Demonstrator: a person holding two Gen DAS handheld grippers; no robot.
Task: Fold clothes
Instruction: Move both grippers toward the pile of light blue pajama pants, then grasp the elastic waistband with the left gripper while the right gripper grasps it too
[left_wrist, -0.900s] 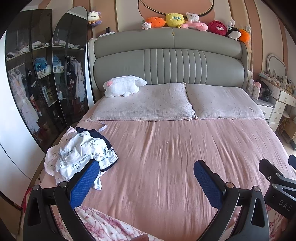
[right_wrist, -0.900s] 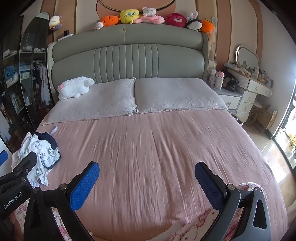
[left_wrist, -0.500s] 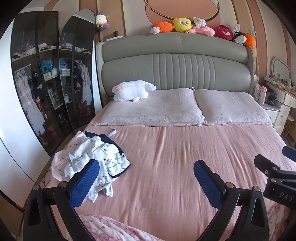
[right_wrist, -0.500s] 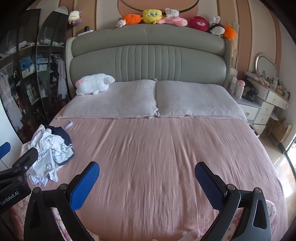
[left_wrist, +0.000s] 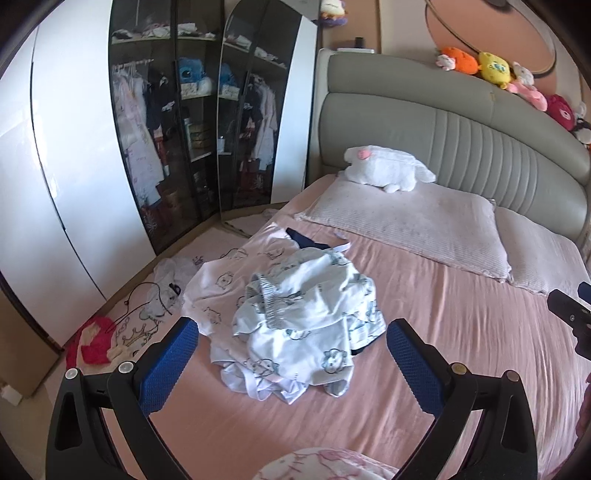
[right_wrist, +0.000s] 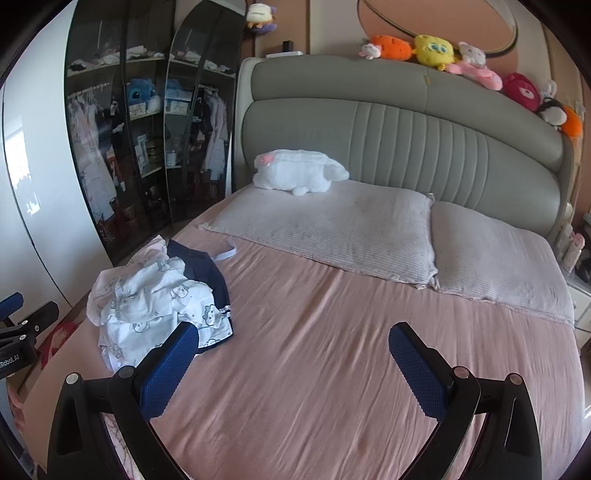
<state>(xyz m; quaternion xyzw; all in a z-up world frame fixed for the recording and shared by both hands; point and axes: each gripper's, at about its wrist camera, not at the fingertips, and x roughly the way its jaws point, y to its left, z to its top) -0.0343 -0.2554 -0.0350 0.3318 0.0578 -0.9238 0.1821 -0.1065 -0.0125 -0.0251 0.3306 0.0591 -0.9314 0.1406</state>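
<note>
A crumpled pile of white printed clothes (left_wrist: 295, 325) with a dark navy garment (right_wrist: 201, 269) under it lies near the left edge of the pink bed (left_wrist: 461, 350). My left gripper (left_wrist: 291, 350) is open and empty, hovering just in front of the pile, its blue pads either side of it. My right gripper (right_wrist: 293, 354) is open and empty over bare pink sheet, with the pile (right_wrist: 155, 306) to its left. A pink printed fabric (left_wrist: 325, 463) shows at the bottom edge of the left wrist view.
Two pillows (right_wrist: 332, 229) and a white plush toy (right_wrist: 299, 171) lie at the grey headboard (right_wrist: 406, 122). A glass-door wardrobe (left_wrist: 177, 122) stands left of the bed. Clothes and a red item (left_wrist: 94, 341) lie on the floor beside it.
Both grippers have swung left and moved closer to the clothes pile, which now sits between the left gripper's fingers in view. Both stay open.
</note>
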